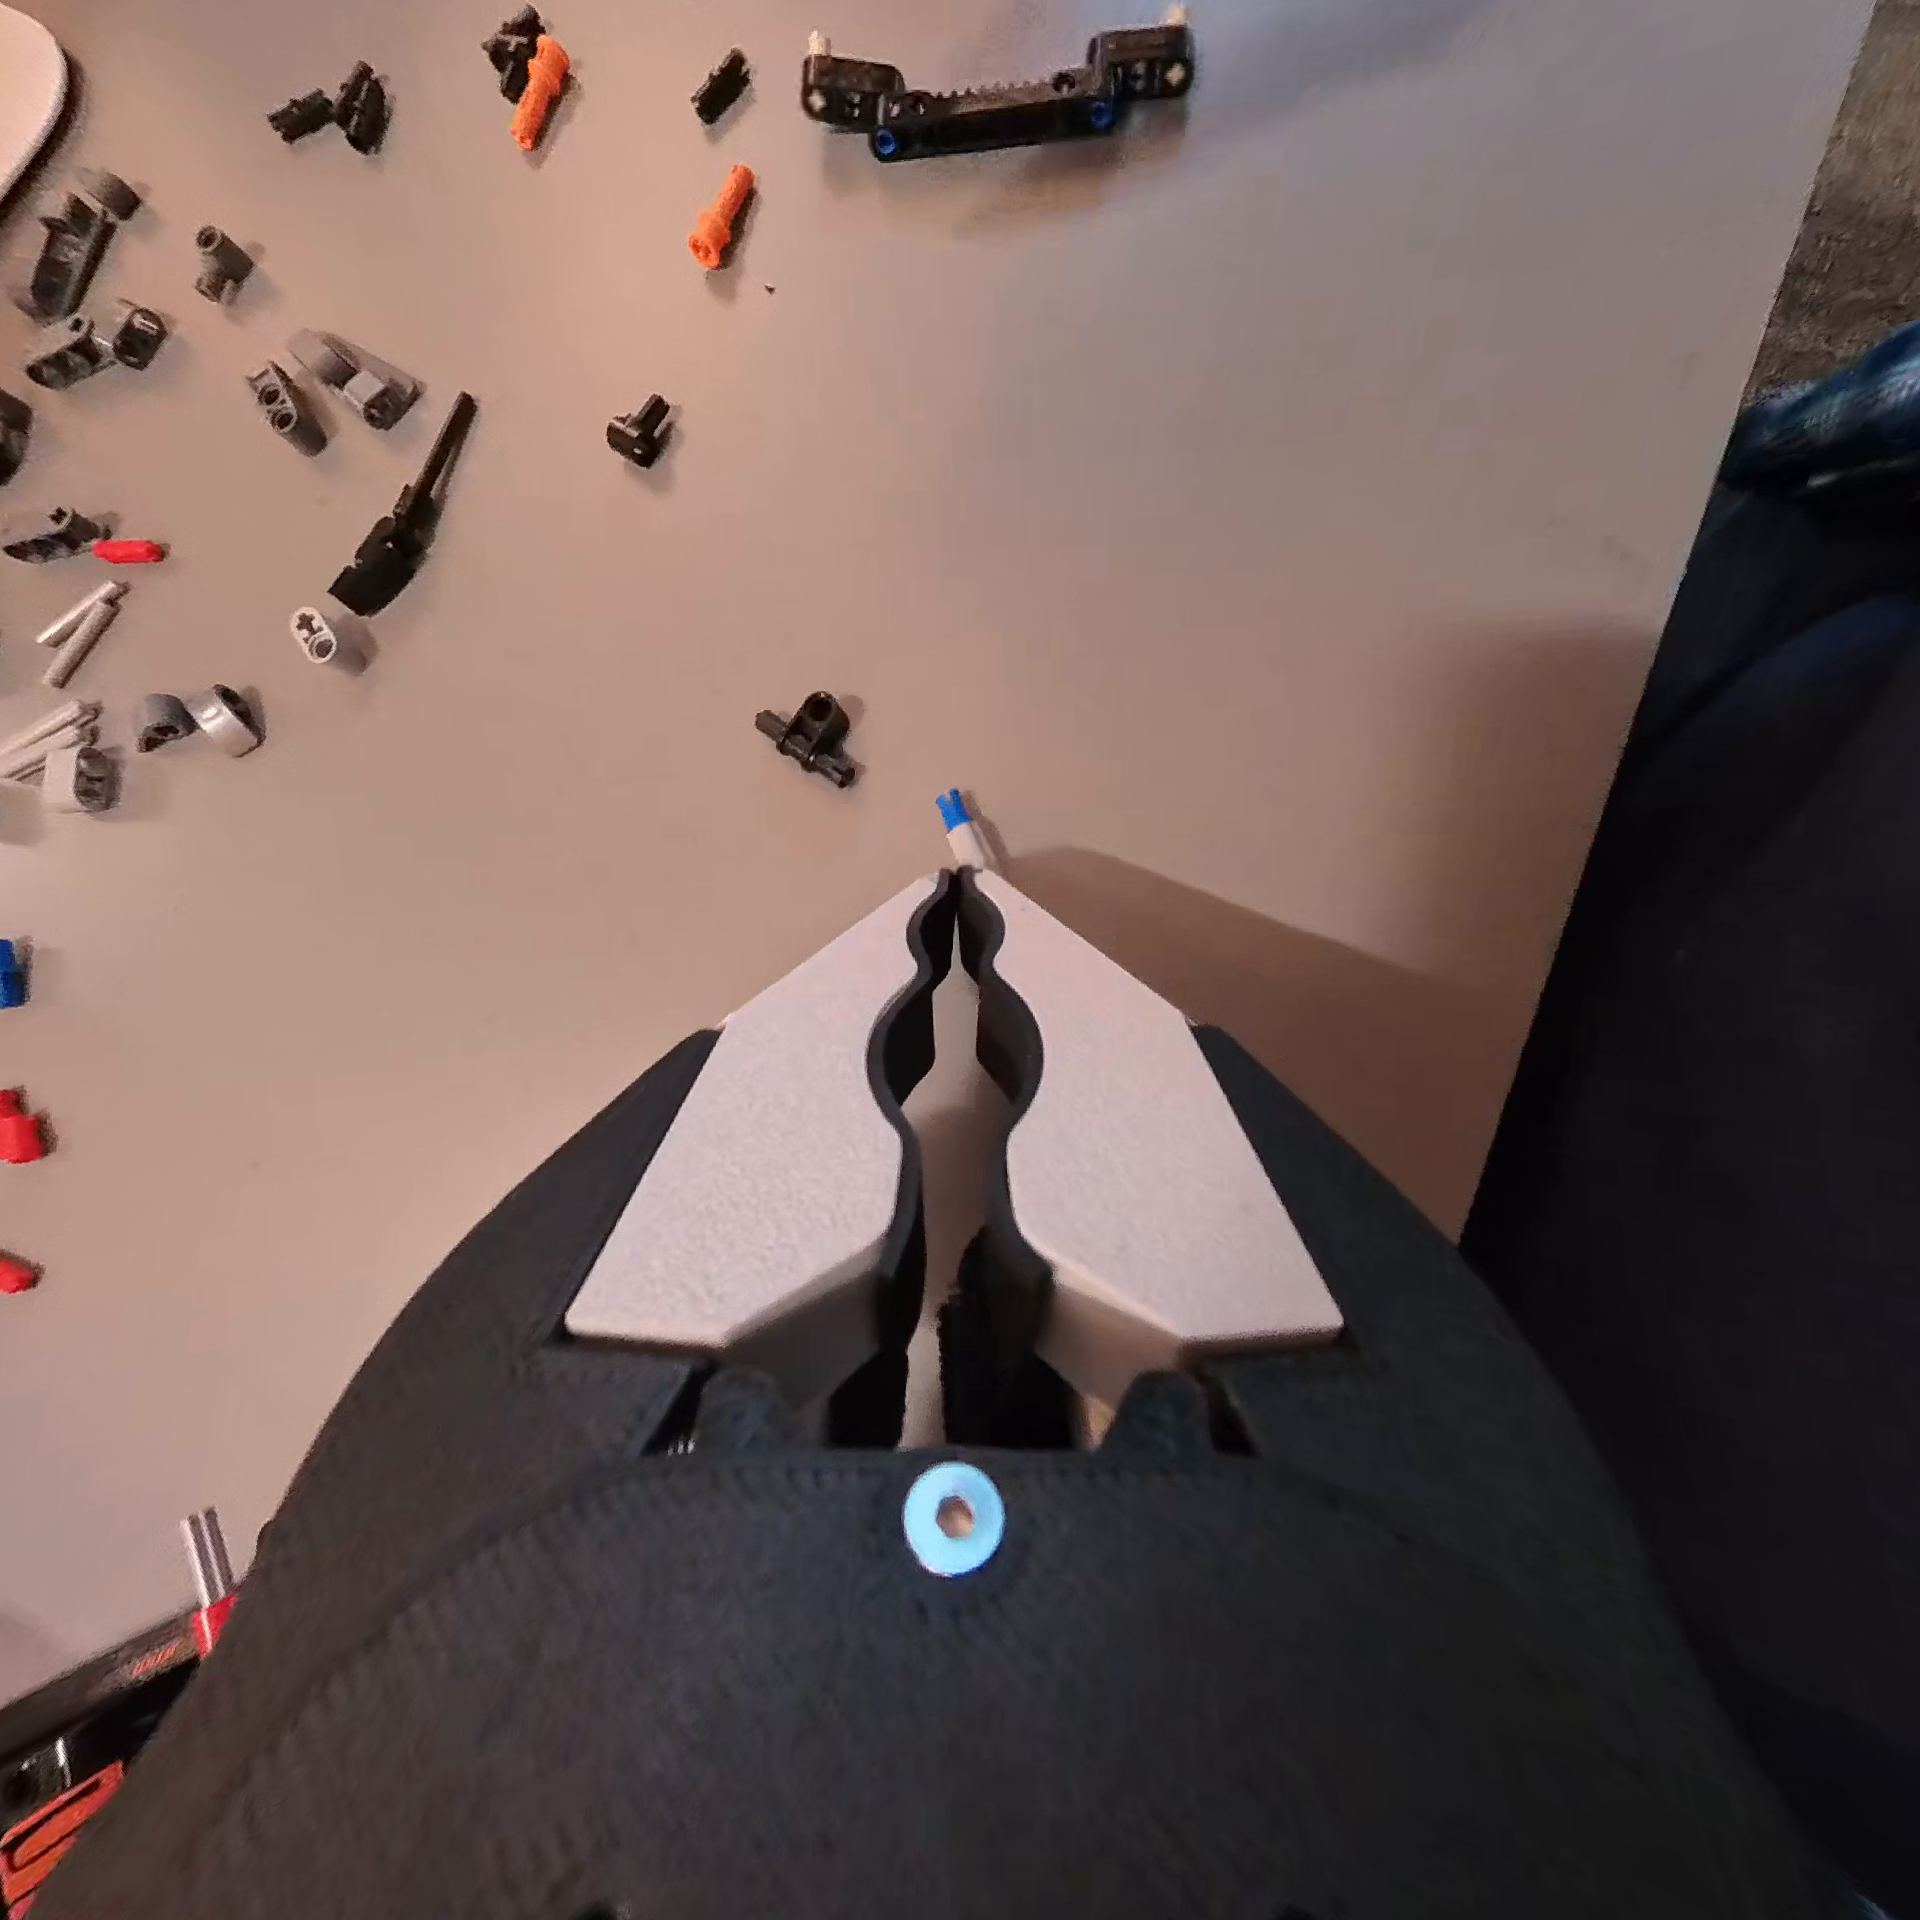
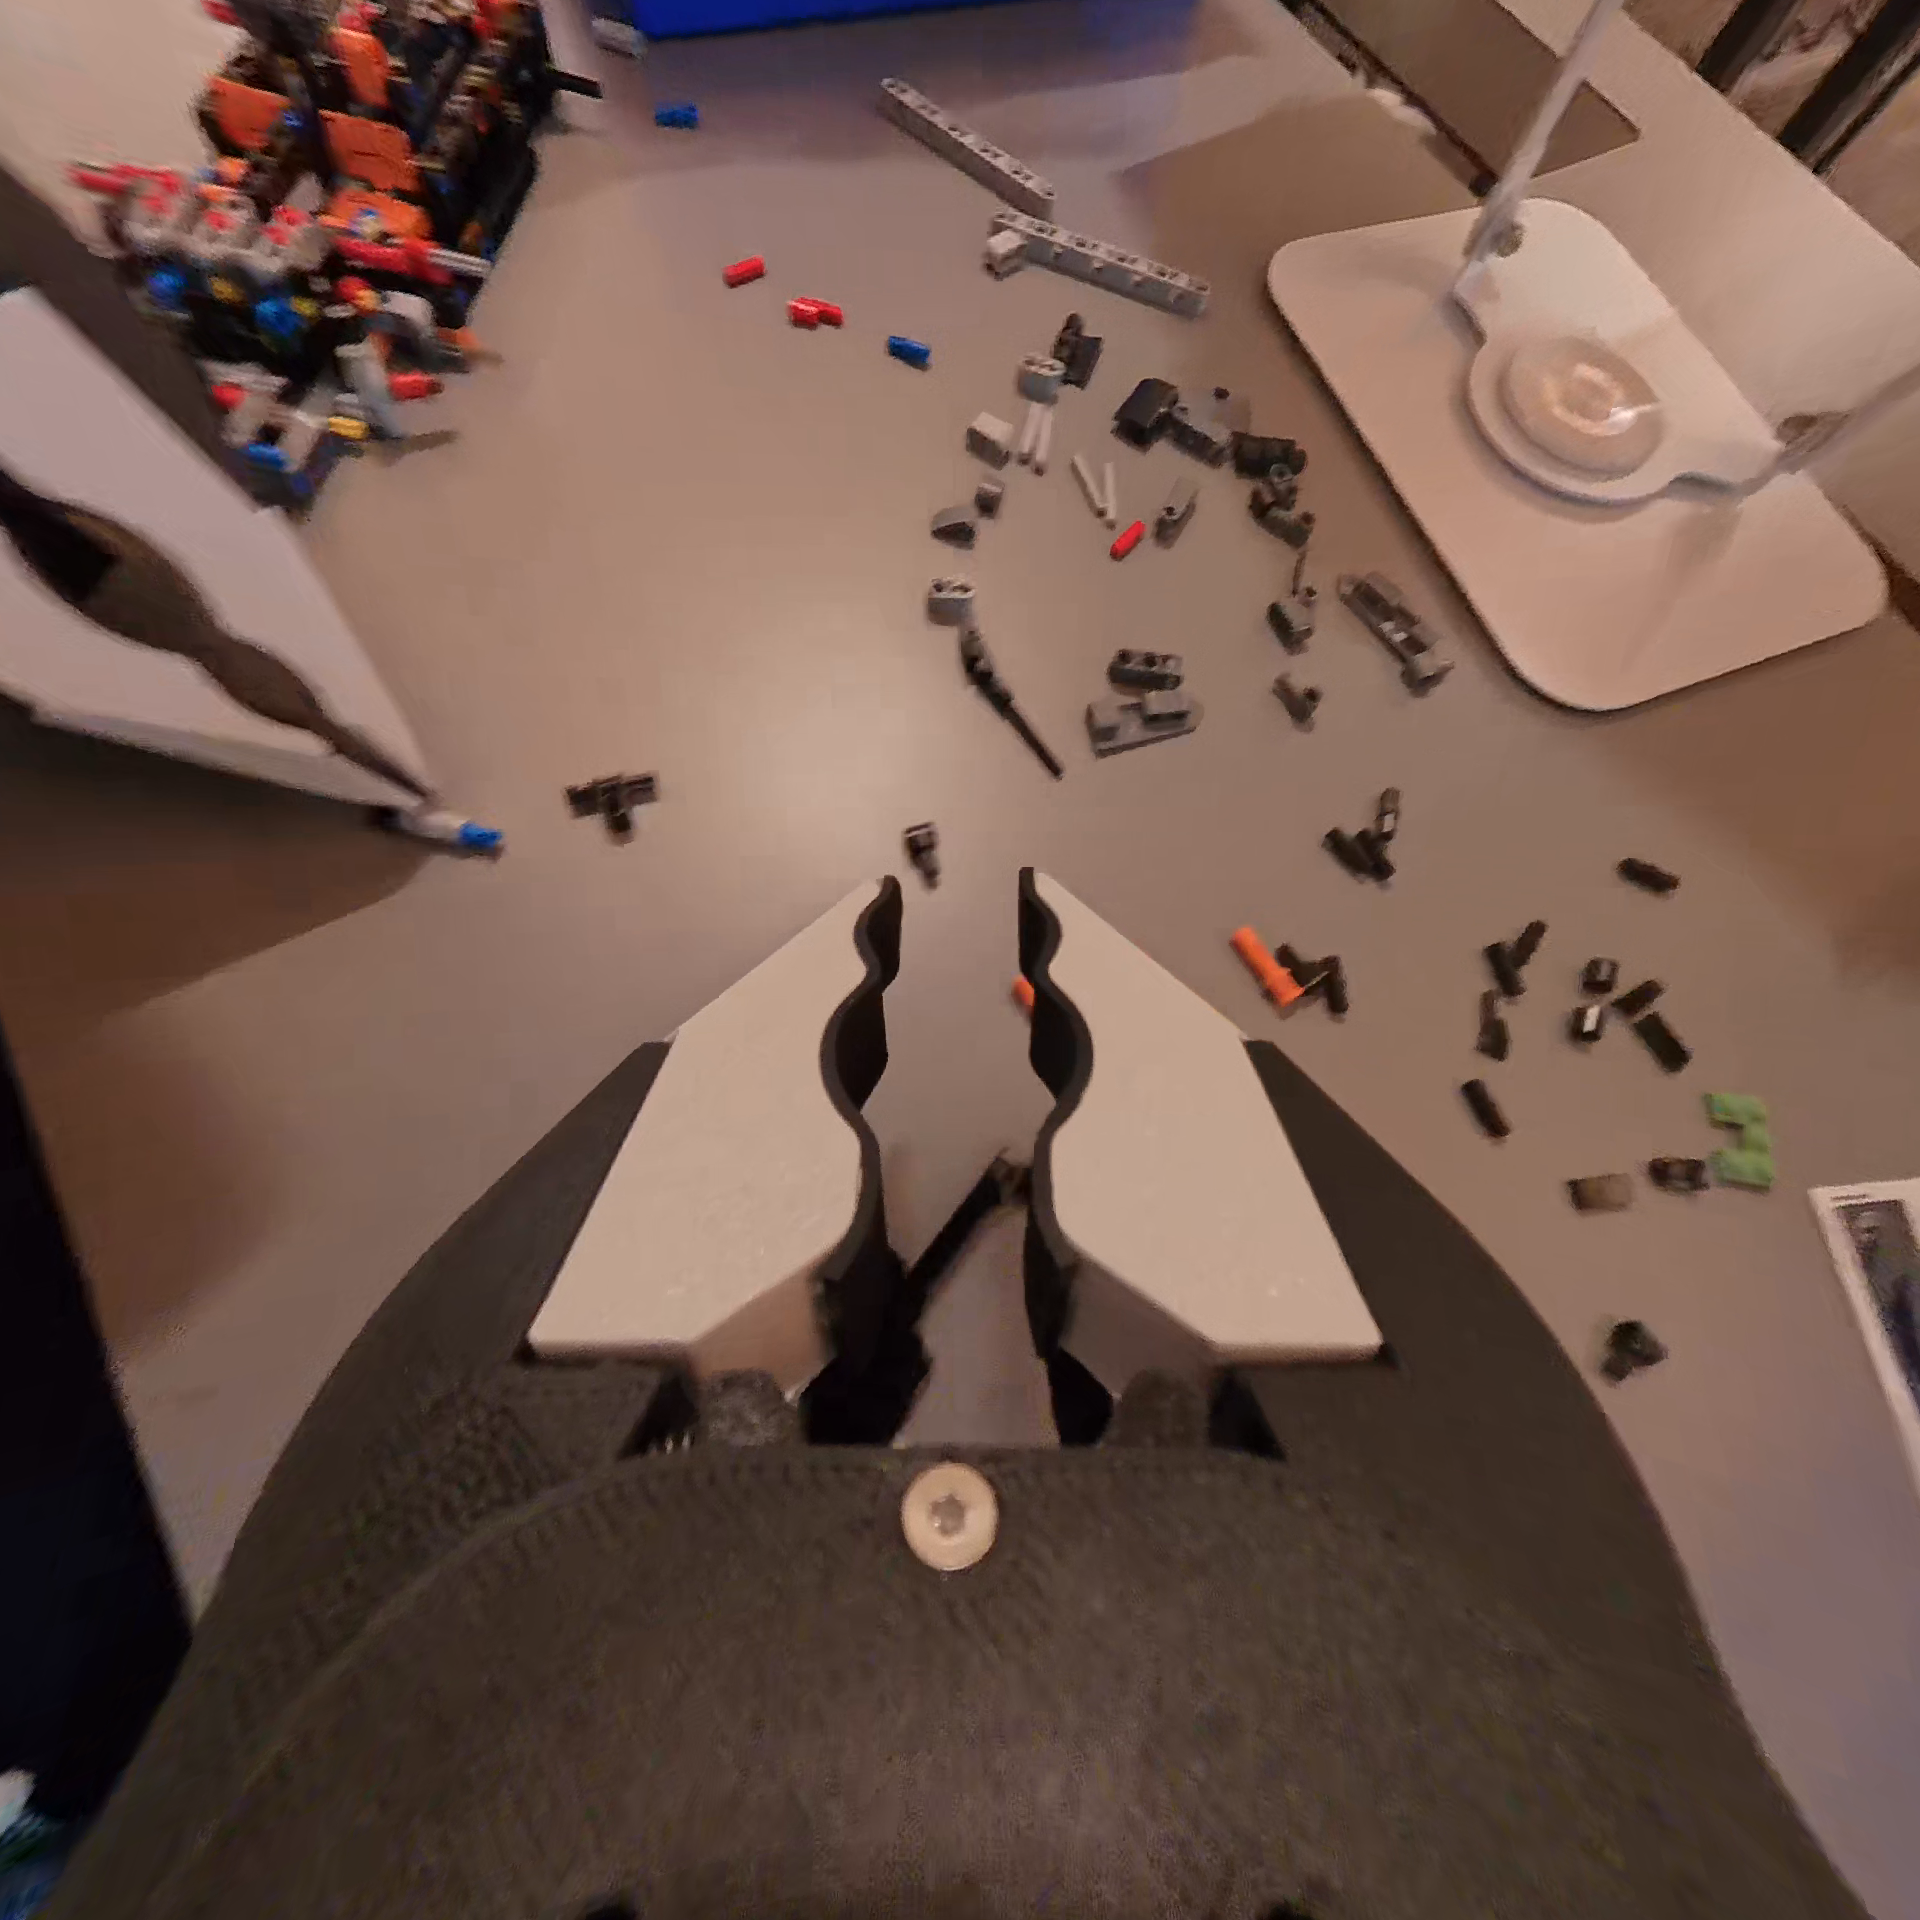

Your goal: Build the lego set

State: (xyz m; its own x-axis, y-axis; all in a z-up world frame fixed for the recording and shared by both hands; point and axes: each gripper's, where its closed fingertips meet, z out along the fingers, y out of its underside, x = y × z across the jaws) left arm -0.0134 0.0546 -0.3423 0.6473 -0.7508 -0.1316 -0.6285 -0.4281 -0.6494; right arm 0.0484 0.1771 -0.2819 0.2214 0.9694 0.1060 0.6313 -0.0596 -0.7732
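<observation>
My left gripper (image 1: 956, 878) is shut on a small blue-and-grey pin (image 1: 961, 831) that sticks out past its tips, low over the table. It also shows at the left of the right wrist view (image 2: 410, 805) with the pin (image 2: 457, 829). A black cross connector (image 1: 816, 738) lies just beyond the pin. My right gripper (image 2: 956, 883) is open and empty above the table. A small black piece (image 2: 922, 847) lies just ahead of its left fingertip. A black assembly with a toothed rack (image 1: 997, 99) lies far off. The partly built orange, black and red model (image 2: 332, 229) stands at the back left.
Loose black, grey, red and orange pieces are scattered over the table (image 2: 727, 623), with orange pins (image 1: 722, 216) and grey beams (image 2: 1101, 260). A white lamp base (image 2: 1558, 582) stands at the back right. A green piece (image 2: 1740, 1138) and a booklet (image 2: 1881, 1299) lie right. One gripper's finger ends stand about 15 centimetres off the other's. It is some 4 centimetres from my left tips to the black cross connector (image 1: 816, 738). It is also in sight in the right wrist view (image 2: 596, 792).
</observation>
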